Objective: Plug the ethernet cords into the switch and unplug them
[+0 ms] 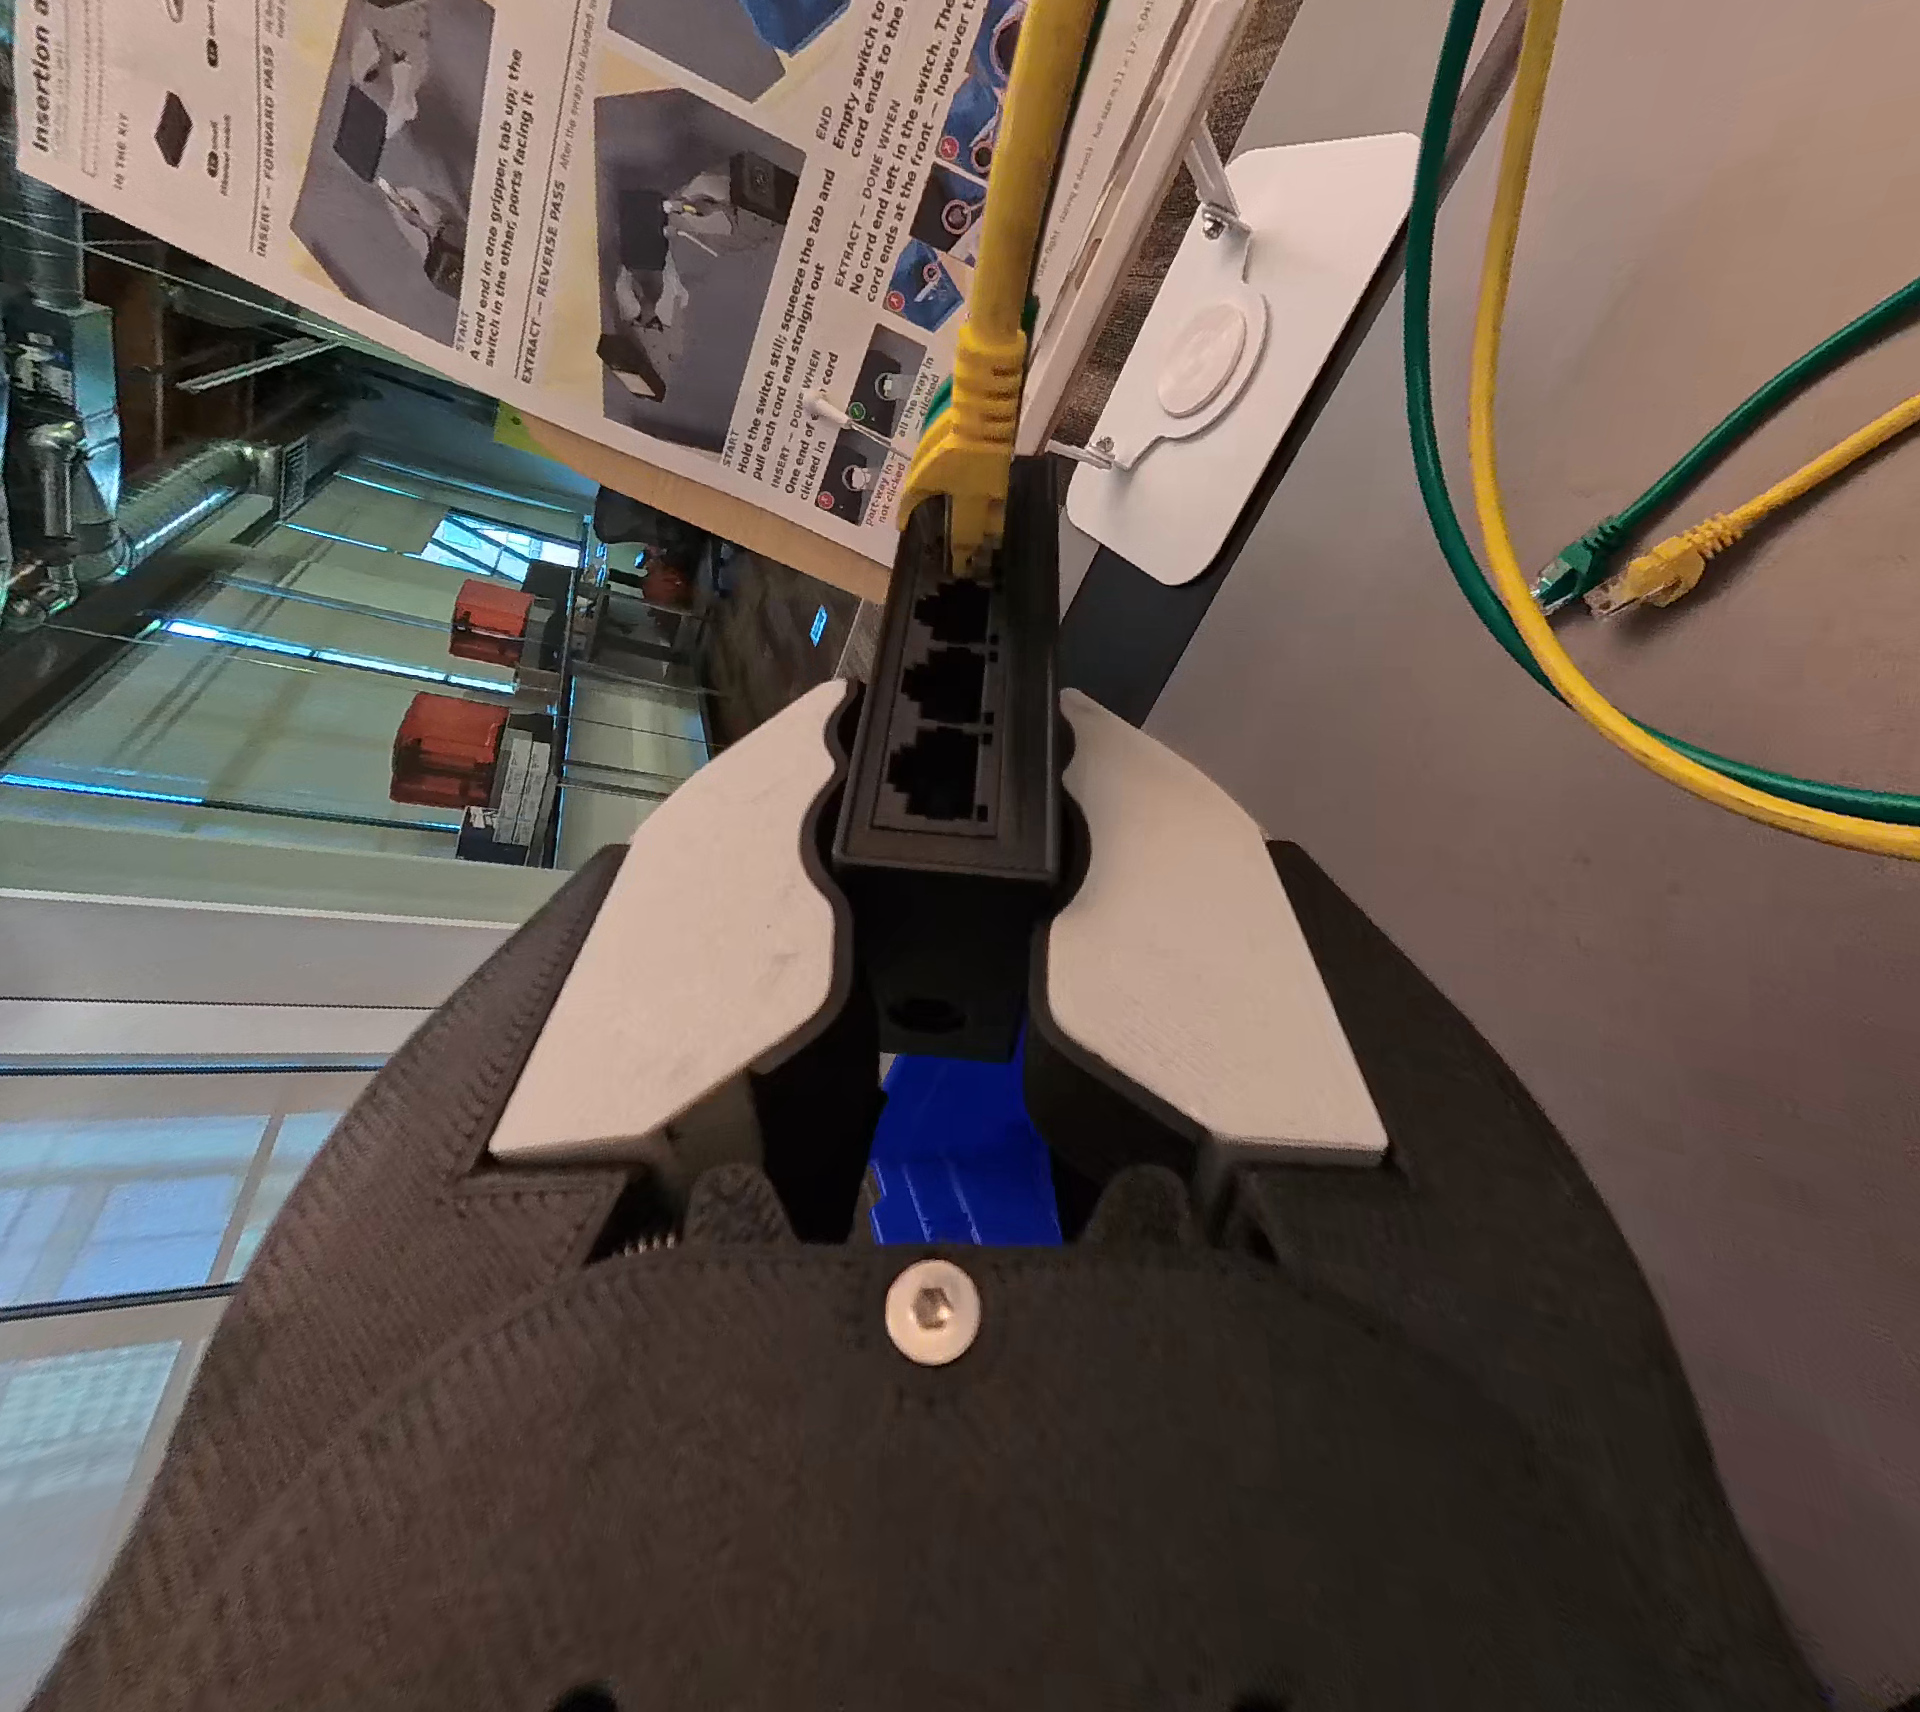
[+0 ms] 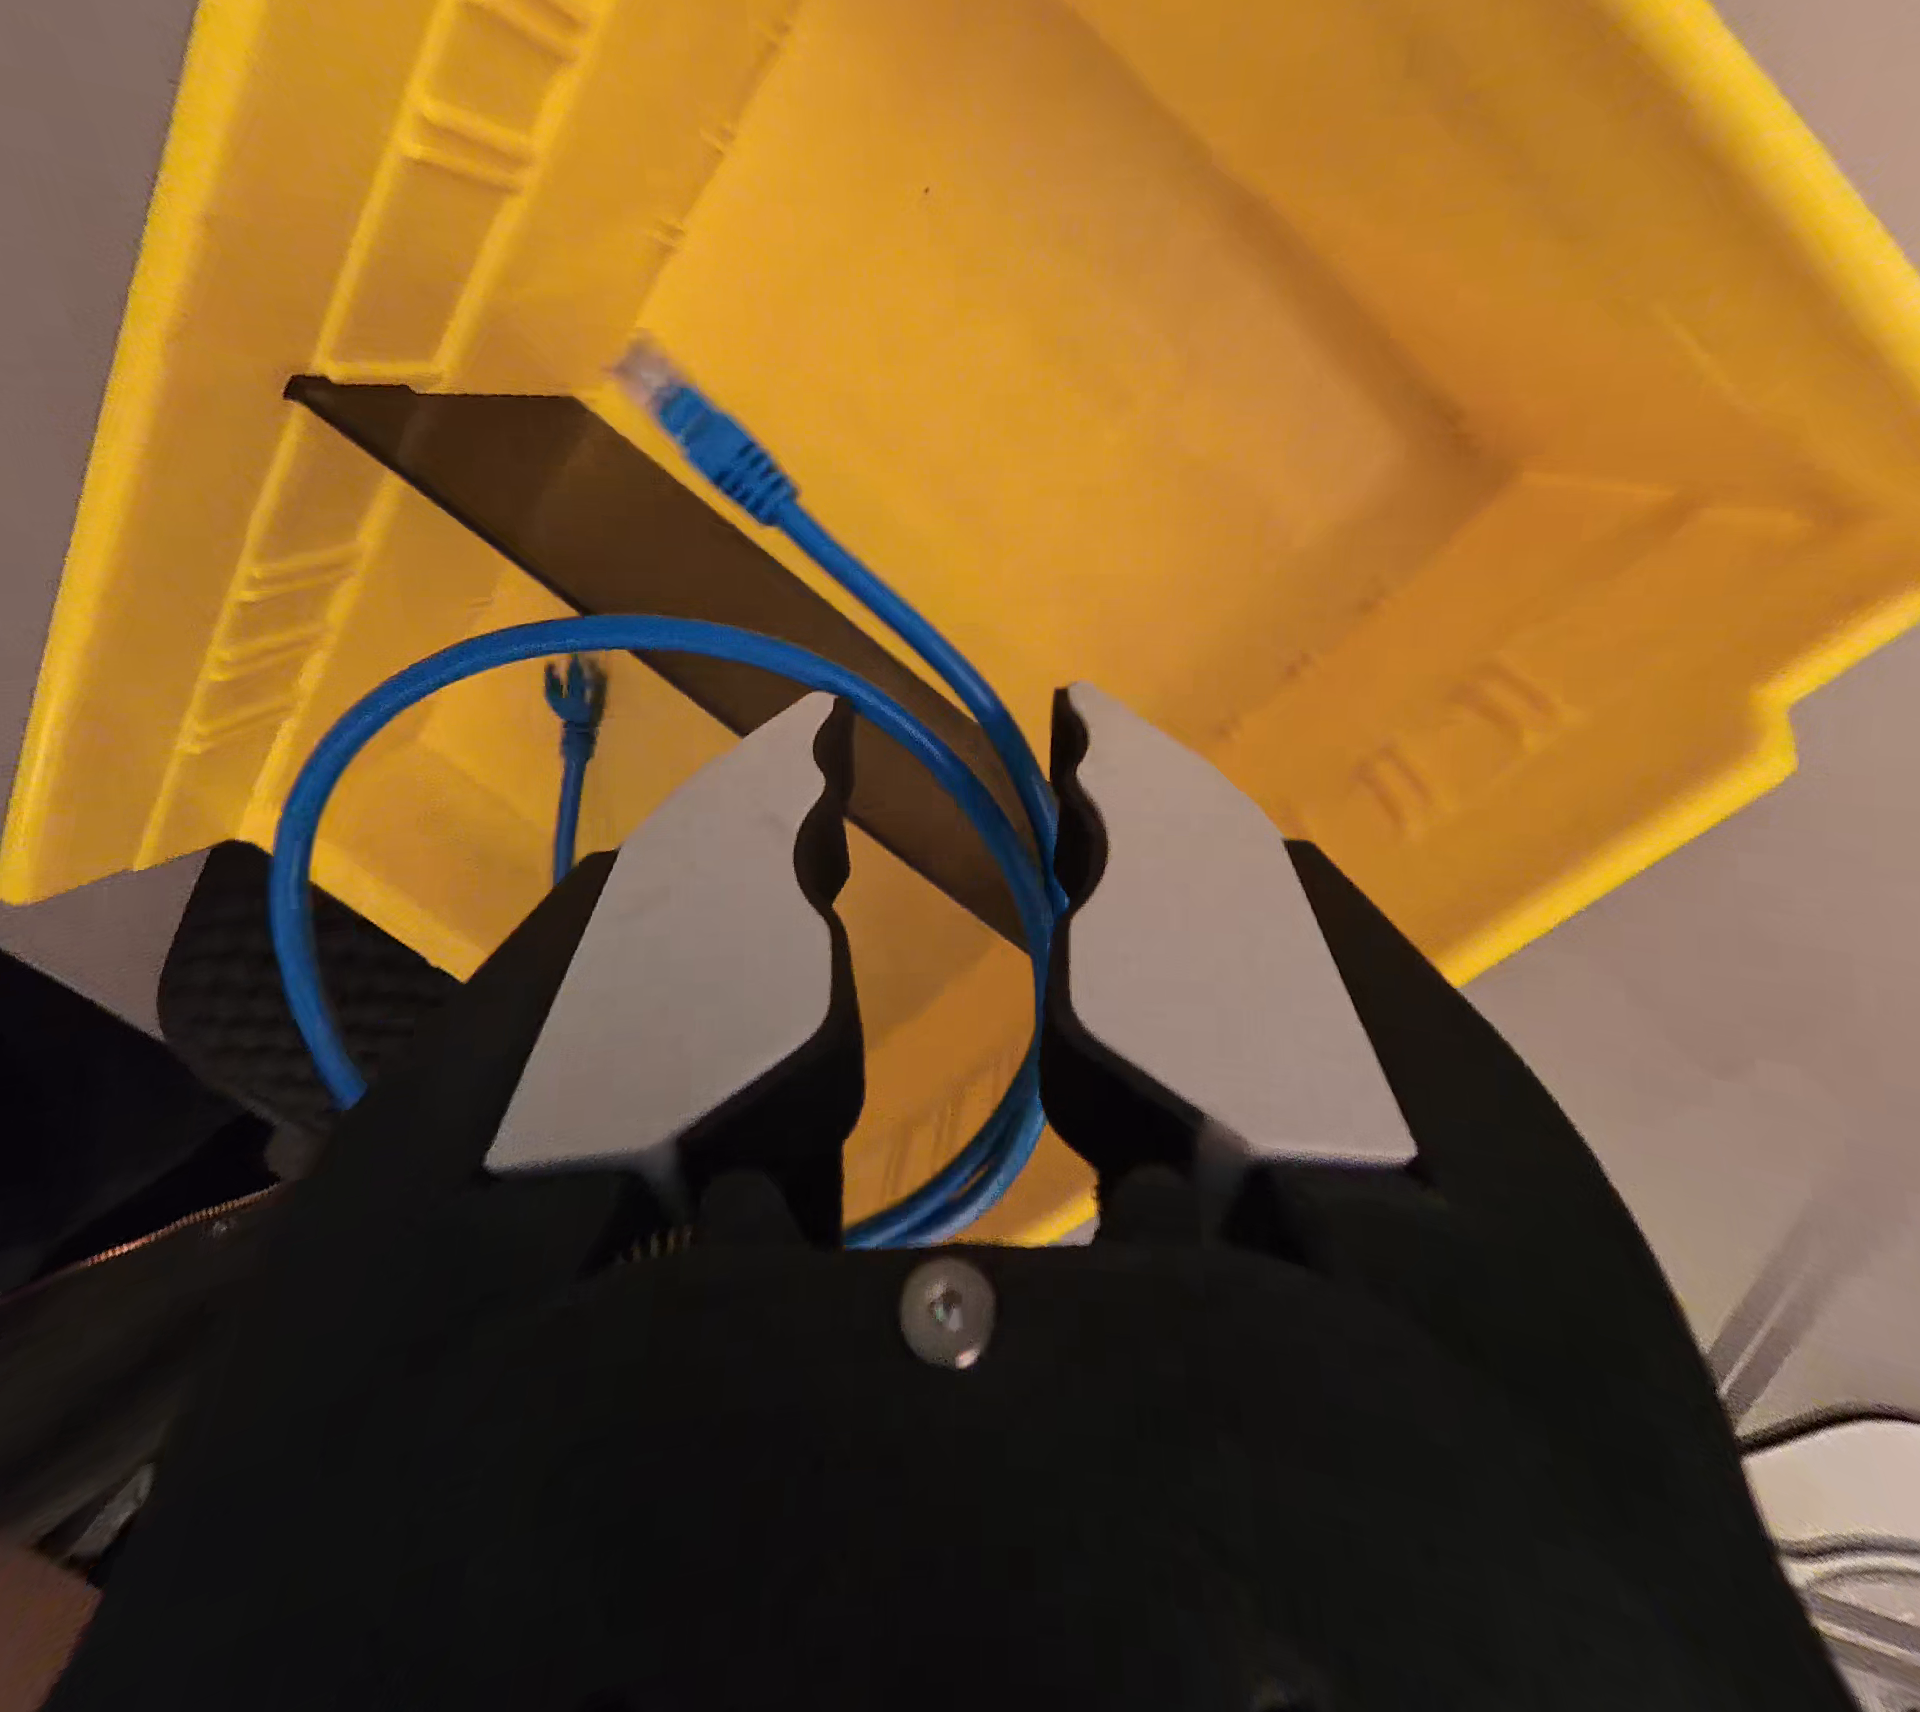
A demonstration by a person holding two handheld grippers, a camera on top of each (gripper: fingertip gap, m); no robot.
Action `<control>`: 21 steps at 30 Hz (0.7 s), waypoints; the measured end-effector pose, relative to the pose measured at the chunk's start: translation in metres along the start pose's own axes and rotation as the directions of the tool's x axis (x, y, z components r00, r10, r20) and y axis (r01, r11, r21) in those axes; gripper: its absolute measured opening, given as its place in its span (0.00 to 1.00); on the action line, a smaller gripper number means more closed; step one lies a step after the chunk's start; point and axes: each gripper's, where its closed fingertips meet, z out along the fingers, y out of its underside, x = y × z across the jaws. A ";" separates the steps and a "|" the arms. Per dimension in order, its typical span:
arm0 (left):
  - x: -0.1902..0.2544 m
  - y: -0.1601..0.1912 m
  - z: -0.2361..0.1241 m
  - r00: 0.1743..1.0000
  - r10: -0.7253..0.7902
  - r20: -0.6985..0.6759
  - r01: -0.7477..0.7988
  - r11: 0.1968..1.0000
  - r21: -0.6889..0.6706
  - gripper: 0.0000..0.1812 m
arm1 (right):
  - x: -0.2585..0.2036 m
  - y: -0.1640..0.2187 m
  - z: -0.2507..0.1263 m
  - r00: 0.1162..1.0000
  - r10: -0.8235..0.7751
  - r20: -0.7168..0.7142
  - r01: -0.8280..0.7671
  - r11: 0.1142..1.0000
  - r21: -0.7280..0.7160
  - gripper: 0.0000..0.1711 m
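In the left wrist view my left gripper (image 1: 951, 706) is shut on the black switch (image 1: 951, 831), with its port row facing the camera. A yellow cord's plug (image 1: 977, 436) sits in a far port, and a green cord (image 1: 1439, 415) runs just behind it; whether that one is plugged in is hidden. The three nearest ports are empty. Loose green (image 1: 1574, 566) and yellow (image 1: 1662, 571) plug ends lie on the grey table. In the right wrist view my right gripper (image 2: 951, 706) is open over a yellow bin (image 2: 416, 104). A blue cord (image 2: 644, 628) loops between its jaws and rests against the right finger, with its plug (image 2: 717, 436) ahead.
A black divider (image 2: 582, 499) crosses the yellow bin. A printed instruction sheet (image 1: 520, 52) hangs on a board behind the switch, beside a white stand base (image 1: 1236, 374). A blue bin (image 1: 956, 1174) shows below the switch. The grey table (image 1: 1558, 1143) spreads to the right. Across from one pair of fingers to the other is roughly 55 cm.
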 end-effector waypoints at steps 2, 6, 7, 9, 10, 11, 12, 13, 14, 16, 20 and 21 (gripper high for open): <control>0.001 0.001 0.002 1.000 0.002 -0.002 -0.002 1.000 -0.006 0.17 | -0.002 0.001 0.001 0.999 0.019 0.040 -0.018 1.000 -0.017 0.22; 0.002 0.000 0.003 1.000 0.007 -0.004 -0.007 1.000 -0.008 0.17 | -0.011 0.012 0.003 0.992 0.036 0.124 -0.027 0.997 -0.071 0.19; 0.003 0.000 0.003 1.000 0.009 -0.004 -0.009 1.000 -0.008 0.17 | -0.012 0.011 0.002 0.990 0.026 0.136 -0.018 0.998 -0.057 0.19; 0.003 -0.001 0.003 1.000 0.012 -0.004 -0.012 1.000 -0.007 0.17 | -0.006 0.014 0.001 0.995 -0.003 0.101 0.008 0.999 -0.048 0.20; 0.003 -0.002 0.003 1.000 0.013 -0.004 -0.013 1.000 -0.006 0.17 | -0.004 0.016 0.001 0.995 0.008 0.099 -0.004 0.999 -0.047 0.19; 0.004 -0.002 0.003 1.000 0.014 -0.005 -0.014 1.000 -0.005 0.17 | -0.004 0.019 0.001 0.993 0.030 0.114 -0.024 0.998 -0.061 0.12; 0.004 -0.003 0.003 1.000 0.016 -0.006 -0.016 1.000 -0.004 0.17 | -0.005 0.021 0.002 0.990 0.048 0.134 -0.037 0.996 -0.078 0.10; 0.005 -0.003 0.002 1.000 0.018 -0.005 -0.018 1.000 -0.003 0.17 | -0.006 0.021 0.001 0.988 0.055 0.143 -0.046 0.997 -0.069 0.08; 0.005 -0.004 0.002 1.000 0.020 -0.004 -0.020 1.000 -0.001 0.17 | -0.008 0.022 0.001 0.989 0.036 0.145 -0.028 0.998 -0.059 0.06; 0.005 -0.005 0.001 1.000 0.019 -0.005 -0.019 1.000 0.003 0.17 | -0.010 0.020 -0.003 0.992 -0.050 0.117 0.051 0.999 -0.012 0.04; 0.006 -0.006 0.000 1.000 0.022 -0.006 -0.022 1.000 0.006 0.17 | -0.012 0.007 -0.015 0.991 -0.125 0.038 0.122 0.990 0.077 0.14; 0.007 -0.007 0.000 1.000 0.026 -0.008 -0.026 1.000 0.006 0.17 | -0.015 0.005 -0.019 0.989 -0.146 0.034 0.143 0.986 0.085 0.18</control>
